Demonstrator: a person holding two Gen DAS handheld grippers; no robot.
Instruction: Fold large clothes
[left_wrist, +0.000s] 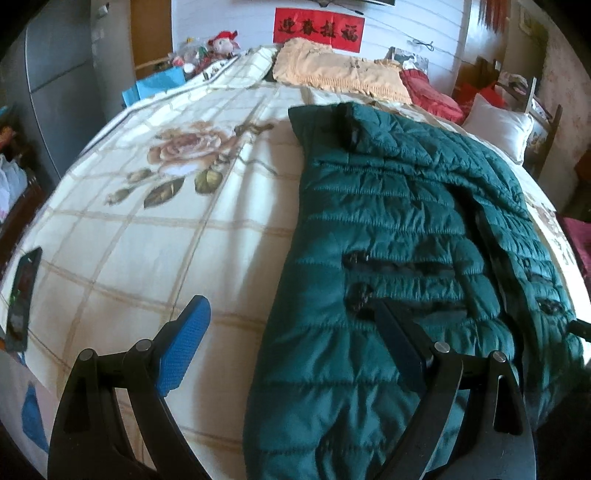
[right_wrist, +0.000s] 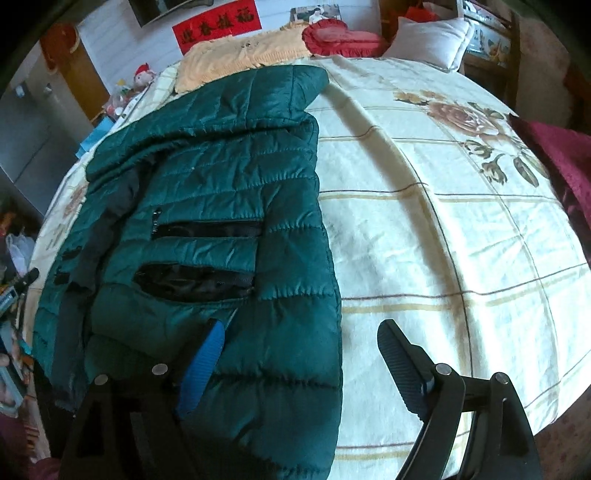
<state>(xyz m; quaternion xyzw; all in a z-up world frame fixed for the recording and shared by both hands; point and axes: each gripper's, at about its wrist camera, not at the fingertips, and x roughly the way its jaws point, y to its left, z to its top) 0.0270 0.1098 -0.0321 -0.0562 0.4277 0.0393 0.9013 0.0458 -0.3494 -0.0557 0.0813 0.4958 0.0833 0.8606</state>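
Note:
A dark green quilted puffer jacket (left_wrist: 399, 236) lies flat on the bed, front up, collar toward the far end, with black zip pockets showing. It also shows in the right wrist view (right_wrist: 221, 229). My left gripper (left_wrist: 291, 332) is open and empty above the jacket's left hem edge, with one fingertip over the sheet and the other over the jacket. My right gripper (right_wrist: 299, 347) is open and empty above the jacket's right hem edge, left fingertip over the jacket, right fingertip over the sheet.
The bed has a cream checked sheet with rose prints (left_wrist: 155, 229). A phone (left_wrist: 22, 295) lies at its near left edge. A peach blanket (left_wrist: 332, 70), a red cushion (left_wrist: 432, 92) and a white pillow (left_wrist: 498, 125) sit at the far end.

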